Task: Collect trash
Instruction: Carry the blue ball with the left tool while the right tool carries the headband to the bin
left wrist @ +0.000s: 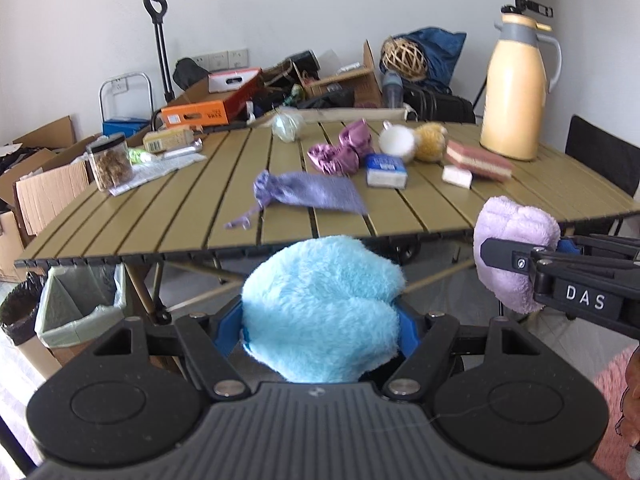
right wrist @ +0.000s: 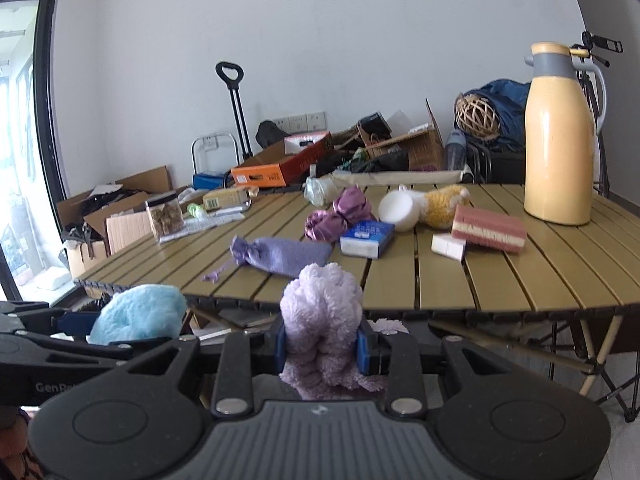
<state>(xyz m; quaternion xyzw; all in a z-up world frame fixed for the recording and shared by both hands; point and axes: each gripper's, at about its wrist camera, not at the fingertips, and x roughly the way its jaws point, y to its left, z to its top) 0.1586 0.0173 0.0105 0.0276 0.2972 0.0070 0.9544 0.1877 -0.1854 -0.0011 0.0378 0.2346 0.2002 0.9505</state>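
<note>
On right gripper [left wrist: 516,264], beside lilac plush [left wrist: 512,236], white "DAS".

White letters "DAS" stand on the black body of my right gripper [left wrist: 516,264], seen from my left wrist. On my left gripper [right wrist: 132,322], seen from my right wrist, pale lettering begins "GenR" before being cut off. Box labels are too blurred to read.

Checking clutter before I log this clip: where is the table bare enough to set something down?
Bare slats run along the table's near edge, right of the purple pouch and in front of the pink sponge. Another strip lies between the pouch and the jar. Crowded: the middle, around the blue box, white cup and satin cloth.
</note>
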